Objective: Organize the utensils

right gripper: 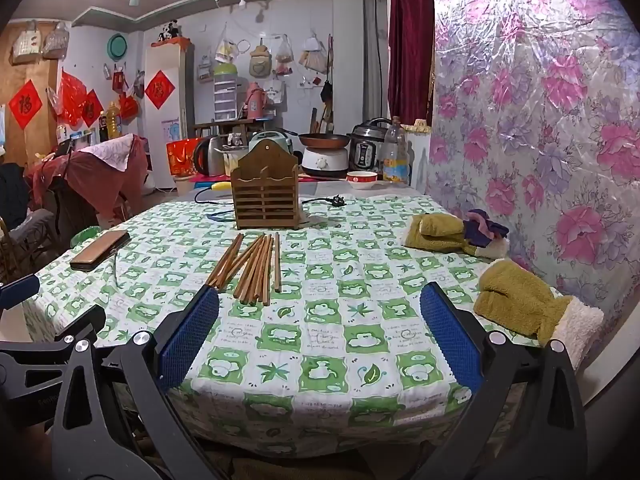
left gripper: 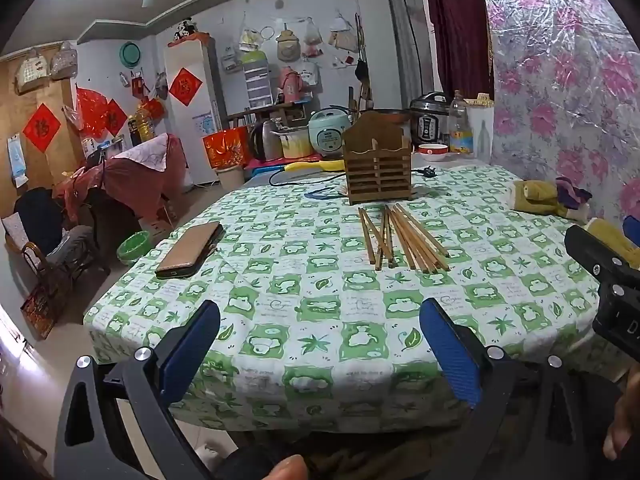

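Observation:
Several wooden chopsticks (left gripper: 402,240) (right gripper: 252,266) lie in a loose pile on the green-and-white tablecloth (left gripper: 320,312) (right gripper: 340,320). Behind them stands a slatted wooden utensil holder (left gripper: 378,168) (right gripper: 266,190), upright. My left gripper (left gripper: 320,344) hangs open over the table's near edge, well short of the pile, with nothing between its blue pads. My right gripper (right gripper: 320,328) is open too, empty, its left pad just in front of the chopstick ends. The right gripper's black body (left gripper: 608,280) shows at the right edge of the left wrist view.
A phone in a brown case (left gripper: 190,250) (right gripper: 100,250) lies at the table's left. Yellow-green mitts (right gripper: 516,306) (right gripper: 440,232) sit along the right side by the floral wall. A black cable (right gripper: 320,201), a bowl (right gripper: 362,179) and cookers (right gripper: 366,148) stand at the back.

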Tool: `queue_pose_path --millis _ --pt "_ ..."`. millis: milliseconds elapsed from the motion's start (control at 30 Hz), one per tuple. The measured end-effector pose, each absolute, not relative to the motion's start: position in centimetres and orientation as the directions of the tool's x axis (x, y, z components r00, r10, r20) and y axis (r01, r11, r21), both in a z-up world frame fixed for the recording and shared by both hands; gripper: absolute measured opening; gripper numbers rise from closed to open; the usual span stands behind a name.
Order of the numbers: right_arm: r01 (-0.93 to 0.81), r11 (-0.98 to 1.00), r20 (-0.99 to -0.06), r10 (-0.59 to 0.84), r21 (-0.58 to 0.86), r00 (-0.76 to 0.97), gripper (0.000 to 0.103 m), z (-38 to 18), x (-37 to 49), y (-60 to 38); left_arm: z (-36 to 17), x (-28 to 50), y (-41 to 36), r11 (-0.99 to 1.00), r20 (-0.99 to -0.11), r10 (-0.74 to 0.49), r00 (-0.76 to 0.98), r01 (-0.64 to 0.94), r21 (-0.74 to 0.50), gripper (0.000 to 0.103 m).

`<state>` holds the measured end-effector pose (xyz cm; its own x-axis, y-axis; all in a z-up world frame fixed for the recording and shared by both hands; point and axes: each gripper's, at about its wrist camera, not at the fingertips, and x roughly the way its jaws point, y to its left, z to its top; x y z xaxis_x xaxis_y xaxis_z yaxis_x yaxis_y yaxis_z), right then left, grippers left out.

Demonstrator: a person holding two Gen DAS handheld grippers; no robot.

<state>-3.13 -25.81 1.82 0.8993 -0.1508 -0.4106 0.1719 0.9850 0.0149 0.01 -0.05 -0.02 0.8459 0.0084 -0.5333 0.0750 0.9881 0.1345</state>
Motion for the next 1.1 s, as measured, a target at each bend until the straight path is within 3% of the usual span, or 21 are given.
queue_pose_path --millis 1100 --pt "0.172 0.985 -0.415 -0.151 0.014 0.897 0.097 1.77 -3.06 -25.85 0.14 0.25 0.05 0.99 -0.53 0.012 0.848 0.065 0.126 0.098"
